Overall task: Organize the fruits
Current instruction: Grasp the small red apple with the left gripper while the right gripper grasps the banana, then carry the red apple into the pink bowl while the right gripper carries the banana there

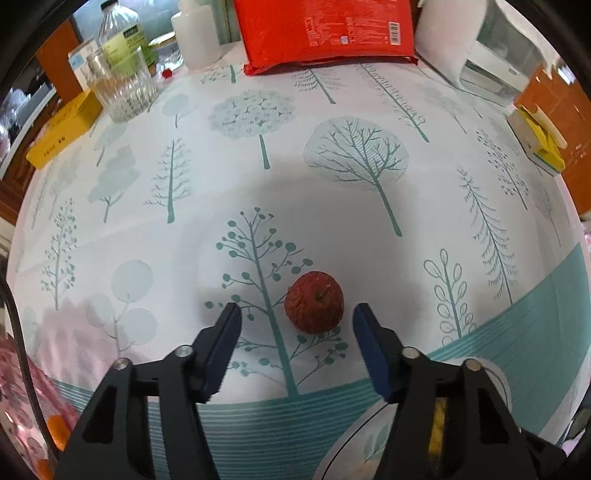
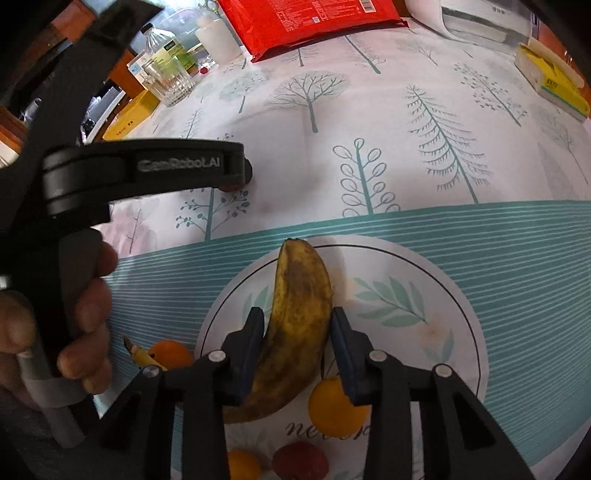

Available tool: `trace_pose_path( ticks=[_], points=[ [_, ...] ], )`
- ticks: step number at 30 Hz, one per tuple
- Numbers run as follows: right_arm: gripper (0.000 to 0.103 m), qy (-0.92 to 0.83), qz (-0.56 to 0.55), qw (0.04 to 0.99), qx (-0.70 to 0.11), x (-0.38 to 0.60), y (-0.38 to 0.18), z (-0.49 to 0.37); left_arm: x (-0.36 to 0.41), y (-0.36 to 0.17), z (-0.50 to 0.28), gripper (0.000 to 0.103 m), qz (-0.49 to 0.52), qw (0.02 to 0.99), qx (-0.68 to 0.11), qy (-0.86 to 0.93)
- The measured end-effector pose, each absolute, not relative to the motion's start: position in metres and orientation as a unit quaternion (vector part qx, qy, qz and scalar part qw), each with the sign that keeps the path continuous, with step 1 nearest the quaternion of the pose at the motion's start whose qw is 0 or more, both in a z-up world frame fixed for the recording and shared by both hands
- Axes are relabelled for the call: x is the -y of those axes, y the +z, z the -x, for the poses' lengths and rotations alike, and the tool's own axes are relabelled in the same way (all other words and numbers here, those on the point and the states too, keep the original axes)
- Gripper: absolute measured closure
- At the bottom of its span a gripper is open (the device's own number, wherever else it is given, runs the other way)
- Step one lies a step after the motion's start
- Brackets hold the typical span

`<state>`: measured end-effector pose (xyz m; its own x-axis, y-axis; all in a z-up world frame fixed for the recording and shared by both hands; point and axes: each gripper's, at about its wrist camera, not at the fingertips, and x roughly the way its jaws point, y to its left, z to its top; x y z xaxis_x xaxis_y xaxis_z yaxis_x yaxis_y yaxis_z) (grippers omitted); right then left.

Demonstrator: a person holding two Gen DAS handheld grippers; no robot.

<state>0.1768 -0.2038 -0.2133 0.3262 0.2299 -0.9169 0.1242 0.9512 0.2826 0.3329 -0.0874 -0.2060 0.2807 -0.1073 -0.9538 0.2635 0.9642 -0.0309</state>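
Observation:
A wrinkled red apple lies on the tree-print tablecloth. My left gripper is open just above it, fingers either side and apart from it. My right gripper is shut on a brown-spotted banana, held over a white floral plate. On the plate lie an orange, another orange and a red fruit. Another orange and a banana end lie left of the plate. The plate's rim shows in the left wrist view.
At the back stand a red packet, a ribbed glass, bottles, a white jar and a white appliance. Yellow boxes lie at the left and right edges. The hand-held left gripper fills the right wrist view's left side.

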Motion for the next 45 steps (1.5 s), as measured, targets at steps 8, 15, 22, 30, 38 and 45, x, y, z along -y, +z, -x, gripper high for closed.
trace_pose_path(
  ticks=[8,15,22,30,38,45],
  points=[
    [0.070,0.000,-0.140,0.833,-0.536,0.226,-0.192,-0.168,0.094,-0.212,-0.337,0.070,-0.066,0.806,-0.576,-0.117],
    [0.071,-0.005,-0.115,0.857,-0.502,0.225,-0.178,-0.161,0.090,-0.204,-0.333,0.073,-0.050,0.817,-0.561,-0.125],
    [0.071,-0.011,-0.092,0.871,-0.482,0.219,-0.163,-0.155,0.075,-0.164,-0.317,0.073,-0.036,0.835,-0.532,-0.137],
    [0.071,-0.012,-0.071,0.887,-0.457,0.203,-0.138,-0.141,0.046,-0.120,-0.283,0.073,-0.025,0.841,-0.518,-0.151],
    [0.071,-0.011,-0.044,0.905,-0.422,0.180,-0.098,-0.118,-0.007,-0.093,-0.241,0.073,-0.017,0.837,-0.525,-0.149],
    [0.071,-0.003,-0.031,0.918,-0.396,0.148,-0.064,-0.098,-0.067,-0.072,-0.209,0.073,-0.007,0.841,-0.525,-0.131]
  ],
)
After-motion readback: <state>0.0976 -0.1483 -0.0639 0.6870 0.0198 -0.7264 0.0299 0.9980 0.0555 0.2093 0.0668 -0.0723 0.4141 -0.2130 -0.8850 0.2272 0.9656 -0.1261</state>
